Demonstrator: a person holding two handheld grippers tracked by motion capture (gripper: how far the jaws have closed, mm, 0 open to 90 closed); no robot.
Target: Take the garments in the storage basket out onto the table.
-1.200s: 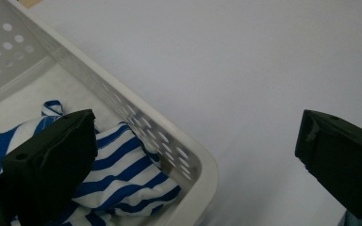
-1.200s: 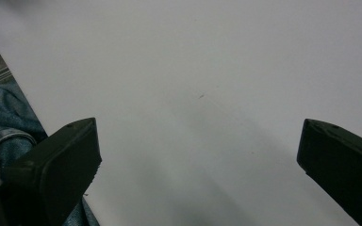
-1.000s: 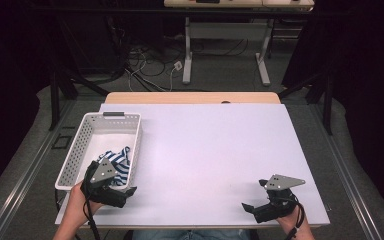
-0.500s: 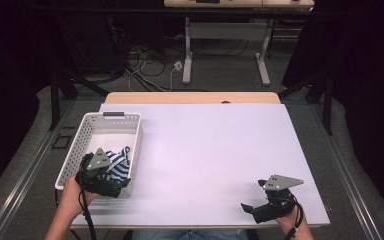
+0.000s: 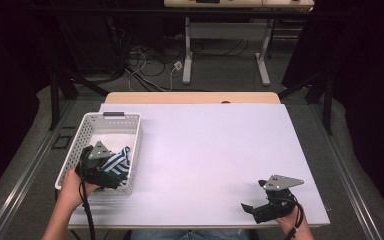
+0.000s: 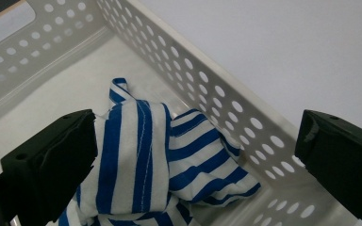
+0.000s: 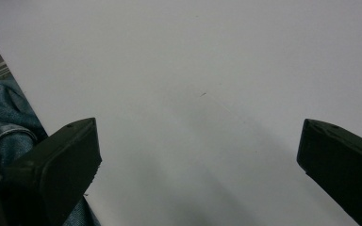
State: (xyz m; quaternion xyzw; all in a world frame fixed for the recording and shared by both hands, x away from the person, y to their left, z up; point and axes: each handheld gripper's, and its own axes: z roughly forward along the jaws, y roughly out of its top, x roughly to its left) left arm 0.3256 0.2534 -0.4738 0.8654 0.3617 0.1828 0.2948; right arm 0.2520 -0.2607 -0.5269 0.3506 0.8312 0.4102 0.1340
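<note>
With its jaws held wide over the striped cloth (image 6: pixel 169 160) bunched inside the white basket (image 5: pixel 132 145), the left gripper (image 6: pixel 193 155) was best lowered squarely onto a thick fold before being closed.

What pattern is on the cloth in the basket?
Blue and white stripes on the cloth; clearest in the left gripper view.
</note>
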